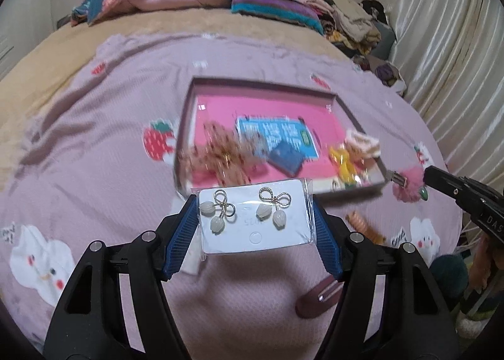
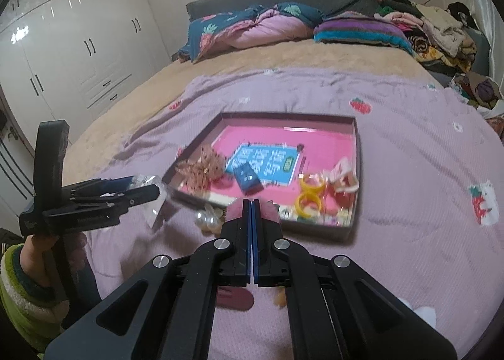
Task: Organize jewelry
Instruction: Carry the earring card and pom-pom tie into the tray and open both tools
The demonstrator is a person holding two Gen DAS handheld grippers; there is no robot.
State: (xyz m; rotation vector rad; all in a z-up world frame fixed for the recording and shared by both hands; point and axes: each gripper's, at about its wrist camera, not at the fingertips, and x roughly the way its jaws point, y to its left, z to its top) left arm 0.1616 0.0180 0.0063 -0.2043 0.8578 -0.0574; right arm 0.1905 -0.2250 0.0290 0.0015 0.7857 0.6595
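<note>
Bed (image 2: 409, 155) under lilac ribbed blanket, strawberry prints. Shallow rectangular tray (image 1: 362, 127), glossy pink floor, holds beaded pile, blue card, yellow rings. Left gripper (image 1: 255, 218) angled down, raised above blanket; blue ridged fingers (image 1: 184, 227) clamp earring card (image 1: 255, 218): white card in clear sleeve, wire-bow earrings with ribbed white beads. Right gripper (image 2: 252, 202) angled down, fingers pressed together on fluffy pink clip (image 1: 409, 183) at tray's near edge.
</note>
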